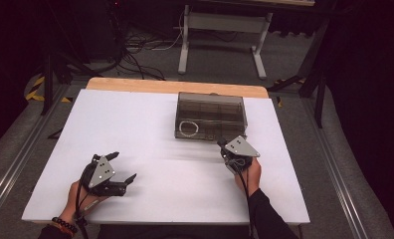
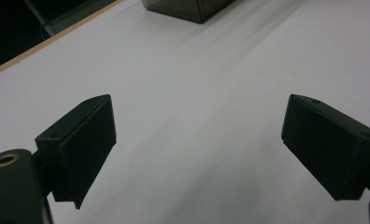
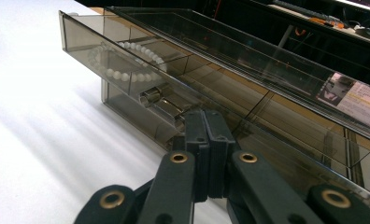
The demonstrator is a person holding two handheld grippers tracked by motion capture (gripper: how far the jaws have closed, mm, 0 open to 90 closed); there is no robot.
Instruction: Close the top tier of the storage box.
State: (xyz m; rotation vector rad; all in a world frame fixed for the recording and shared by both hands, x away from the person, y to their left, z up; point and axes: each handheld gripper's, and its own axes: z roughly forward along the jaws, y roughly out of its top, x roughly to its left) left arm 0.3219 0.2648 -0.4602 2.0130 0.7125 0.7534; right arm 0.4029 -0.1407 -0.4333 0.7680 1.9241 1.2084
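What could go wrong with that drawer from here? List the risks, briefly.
1. The right gripper, jaws shut, sits at the metal knob of the open top drawer; a sideways nudge might skew the drawer.
2. Nothing braces the smoky plastic box, since the left gripper is open and far from it, so a push may slide the box on the white table.
3. A jolt could shift the white bead bracelet in the drawer.

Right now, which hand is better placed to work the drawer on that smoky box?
Right. Its tongs sit shut at the drawer front, by the knob; the left tongs hang open, far off.
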